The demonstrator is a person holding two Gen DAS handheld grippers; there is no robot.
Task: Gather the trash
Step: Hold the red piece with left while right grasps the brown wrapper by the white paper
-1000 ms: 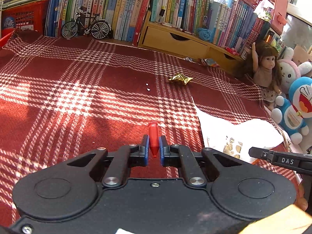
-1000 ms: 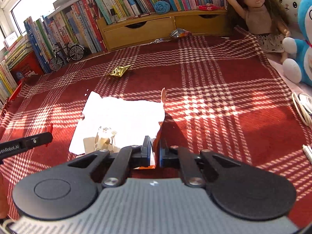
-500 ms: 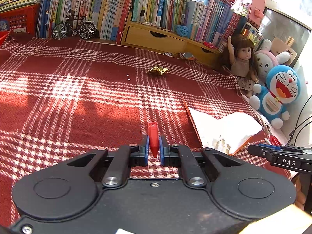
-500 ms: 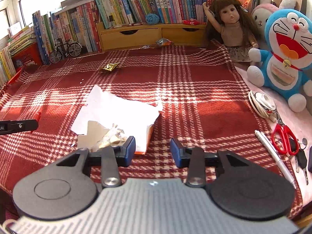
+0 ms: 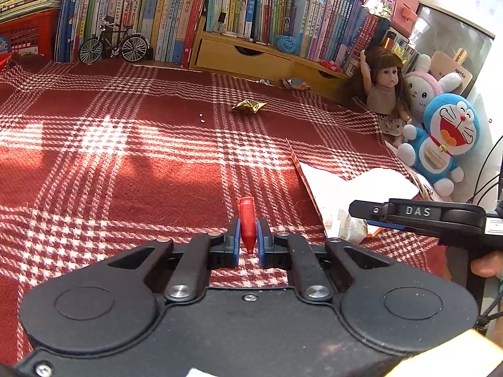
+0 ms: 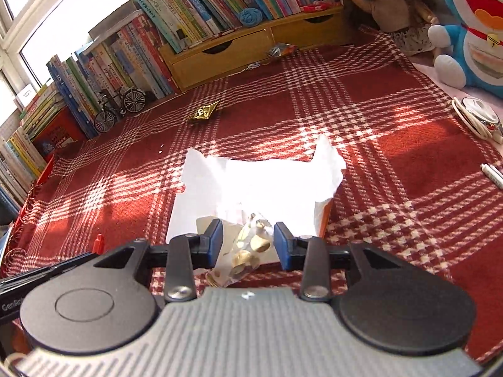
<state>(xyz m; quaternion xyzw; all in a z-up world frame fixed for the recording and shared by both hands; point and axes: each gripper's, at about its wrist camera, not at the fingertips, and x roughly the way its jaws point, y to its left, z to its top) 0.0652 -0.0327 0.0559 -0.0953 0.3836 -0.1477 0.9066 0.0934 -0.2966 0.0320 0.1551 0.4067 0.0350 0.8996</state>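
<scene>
Collect trash: partway, by my read. L gripper [image 5: 248, 242] is clenched on a small red cap [image 5: 247, 221]; cap stands upright between the blue pads, tip down, clear of the cloth [image 5: 125, 172]; so one item is picked, not yet dropped anywhere. I see no bin in either view, so can't say where it goes.

R gripper [image 6: 248, 240] hangs over the near end of the white paper [image 6: 261, 182]; jaws closing, w/ a clear bag of crumbs [image 6: 250, 251] lying between the pads; pads don't touch it yet, so nothing held on that side.

Left to do, as far as I can judge:
- the paper w/ the bag on it, near edge of cloth, right of the L gripper;
- gold wrapper [image 5: 249, 106] mid-cloth, well apart from both grippers;
- a foil wrapper [image 5: 295, 84] far back, just beside the wooden drawers [image 5: 242, 59];
- a few white specks [image 5: 202, 118] near the gold one; too small to tell what.

Looks: paper is a torn, creased sheet, orange on its underside at the edge, glaring white in the sun, far corners lifted; bag is crumpled and see-through w/ pale beige bits inside; gold wrapper is twisted and shiny, pointed at both ends. All thin and light; I'd expect the paper to flex when lifted and the bag to slide off.
</scene>
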